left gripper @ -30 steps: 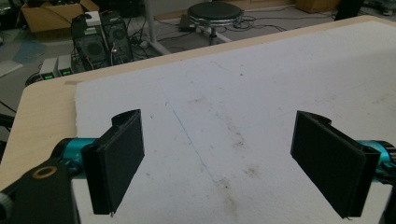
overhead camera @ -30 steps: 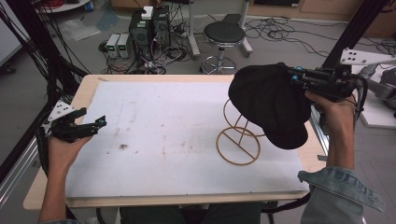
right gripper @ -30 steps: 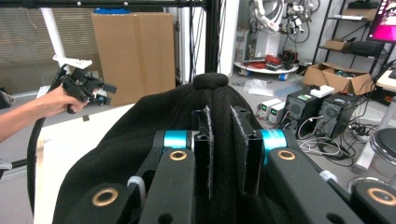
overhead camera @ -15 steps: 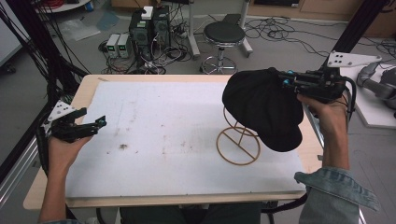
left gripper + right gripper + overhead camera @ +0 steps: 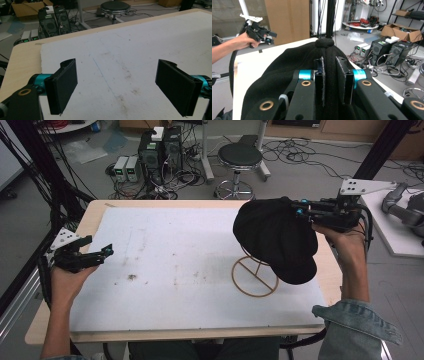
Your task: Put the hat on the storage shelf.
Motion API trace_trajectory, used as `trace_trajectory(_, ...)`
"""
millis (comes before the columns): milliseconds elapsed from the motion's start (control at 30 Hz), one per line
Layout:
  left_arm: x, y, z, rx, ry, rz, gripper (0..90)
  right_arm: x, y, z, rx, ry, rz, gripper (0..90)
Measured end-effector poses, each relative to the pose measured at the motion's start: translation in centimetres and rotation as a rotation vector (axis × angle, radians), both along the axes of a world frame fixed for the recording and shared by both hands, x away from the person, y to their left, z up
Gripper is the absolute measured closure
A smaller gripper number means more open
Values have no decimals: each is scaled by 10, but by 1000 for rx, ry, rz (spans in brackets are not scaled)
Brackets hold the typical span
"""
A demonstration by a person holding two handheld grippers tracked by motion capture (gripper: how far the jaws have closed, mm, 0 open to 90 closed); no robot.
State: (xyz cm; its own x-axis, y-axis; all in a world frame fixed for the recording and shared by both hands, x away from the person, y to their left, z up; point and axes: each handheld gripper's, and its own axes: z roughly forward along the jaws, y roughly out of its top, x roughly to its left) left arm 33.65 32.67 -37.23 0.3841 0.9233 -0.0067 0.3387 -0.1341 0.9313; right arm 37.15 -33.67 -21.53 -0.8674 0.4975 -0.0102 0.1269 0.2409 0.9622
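A black cap (image 5: 275,240) hangs over the top of a tan wire stand (image 5: 255,277) on the right side of the white mat (image 5: 175,255). My right gripper (image 5: 299,210) is shut on a fold of the cap's cloth near its crown. In the right gripper view the jaws (image 5: 331,61) pinch the cap (image 5: 287,75) just below its top button. My left gripper (image 5: 97,247) hovers at the mat's left edge, open, with nothing between its pads (image 5: 117,82). The left gripper (image 5: 270,36) also appears far off in the right gripper view.
A round stool (image 5: 240,157) and computer boxes (image 5: 160,147) with tangled cables stand on the floor beyond the table's far edge. Black frame poles (image 5: 40,170) rise at the left. A white side table (image 5: 395,230) sits at the right.
My right gripper has shifted a little to the left with the cap, bringing it more over the wire stand. The left gripper has not moved.
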Motion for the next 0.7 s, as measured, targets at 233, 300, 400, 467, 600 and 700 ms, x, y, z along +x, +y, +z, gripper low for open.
trace_trajectory(233, 0, 0, 0, -2, 0, 1, 181, 2, 4, -5, -18, 17, 9, 795)
trace_trajectory(300, 0, 0, 0, -3, -1, 0, 181, 2, 4, -5, -23, 16, 13, 795)
trace_trajectory(400, 0, 0, 0, -3, -1, 0, 181, 2, 6, -6, -32, 20, 19, 792)
trace_trajectory(467, 0, 0, 0, 0, 0, -1, 181, 2, 7, -7, -36, 21, 23, 792)
trace_trajectory(600, 0, 0, 0, -1, -1, 0, 181, 3, 9, -9, -43, 35, 27, 790)
trace_trajectory(700, 0, 0, 0, 0, -2, 0, 181, 2, 9, -9, -47, 30, 28, 788)
